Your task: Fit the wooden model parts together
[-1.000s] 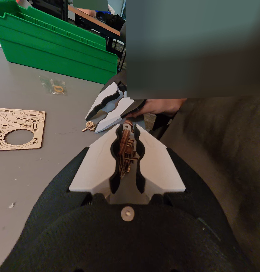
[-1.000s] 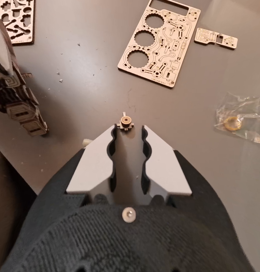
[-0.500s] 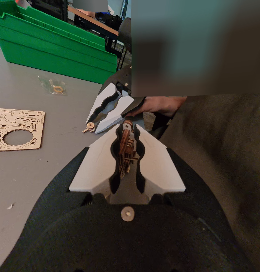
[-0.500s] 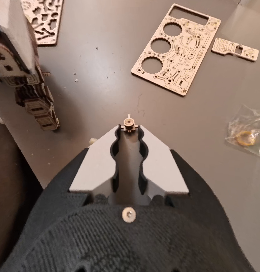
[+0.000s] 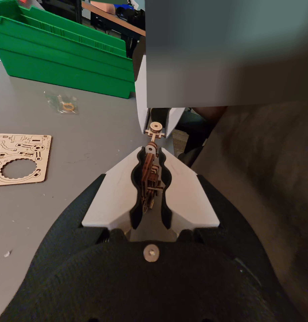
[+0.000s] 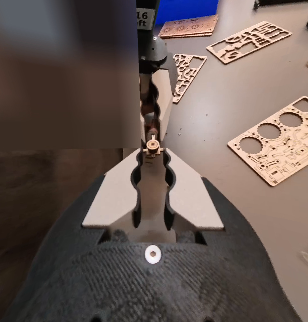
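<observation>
The left gripper (image 5: 150,153) pinches the layered wooden sub-assembly (image 5: 149,177) edge-on, its holed tab (image 5: 150,149) jutting out at 12 o'clock beyond the tips. The right gripper (image 6: 152,153) has its jaws closed on a small round-capped peg piece (image 6: 152,145), stem pointing at that tab, just short of touching. Best to line the stem up squarely with the hole and push gently; a skewed push would likely snap it.
</observation>
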Motion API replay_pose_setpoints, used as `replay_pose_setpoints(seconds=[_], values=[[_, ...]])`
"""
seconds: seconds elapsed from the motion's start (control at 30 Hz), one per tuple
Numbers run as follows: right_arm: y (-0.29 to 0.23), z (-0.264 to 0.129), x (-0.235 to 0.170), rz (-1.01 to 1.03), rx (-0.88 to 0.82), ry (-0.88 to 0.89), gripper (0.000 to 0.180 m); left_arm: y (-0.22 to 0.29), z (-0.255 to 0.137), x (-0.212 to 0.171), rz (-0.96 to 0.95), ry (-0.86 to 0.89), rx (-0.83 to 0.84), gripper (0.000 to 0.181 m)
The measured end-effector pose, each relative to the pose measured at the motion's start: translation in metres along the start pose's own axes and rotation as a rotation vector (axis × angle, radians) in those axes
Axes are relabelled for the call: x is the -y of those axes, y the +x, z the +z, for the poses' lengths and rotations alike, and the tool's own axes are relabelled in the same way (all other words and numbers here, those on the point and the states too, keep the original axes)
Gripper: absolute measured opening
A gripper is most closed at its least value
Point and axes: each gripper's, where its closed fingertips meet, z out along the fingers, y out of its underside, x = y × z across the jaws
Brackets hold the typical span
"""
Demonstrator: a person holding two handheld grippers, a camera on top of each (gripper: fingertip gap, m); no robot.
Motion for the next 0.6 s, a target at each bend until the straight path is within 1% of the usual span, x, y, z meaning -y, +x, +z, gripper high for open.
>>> replay_pose_setpoints(seconds=[0.13,0.23,0.43,0.53,0.6], values=[[-0.0023,0.0025,-0.0035,0.005,0.002,-0.015,0.021,0.0002,0.0028,0.0004,0.005,0.002,0.008,0.013],[-0.0017,0.0014,-0.0042,0.026,0.001,0.012,0.021,0.0012,0.0028,0.0008,-0.010,0.012,-0.007,0.011],[-0.0022,0.0006,-0.0035,0.046,0.013,0.045,0.021,0.0027,0.0008,0.0022,-0.059,0.033,-0.037,0.020],[-0.0014,0.0044,-0.0086,0.039,0.002,0.023,0.021,0.0013,-0.0009,0.0025,-0.063,0.037,-0.032,0.019],[-0.0022,0.0058,-0.0087,0.041,0.005,0.028,0.021,-0.0001,-0.0022,0.0025,-0.069,0.038,-0.027,0.014]])
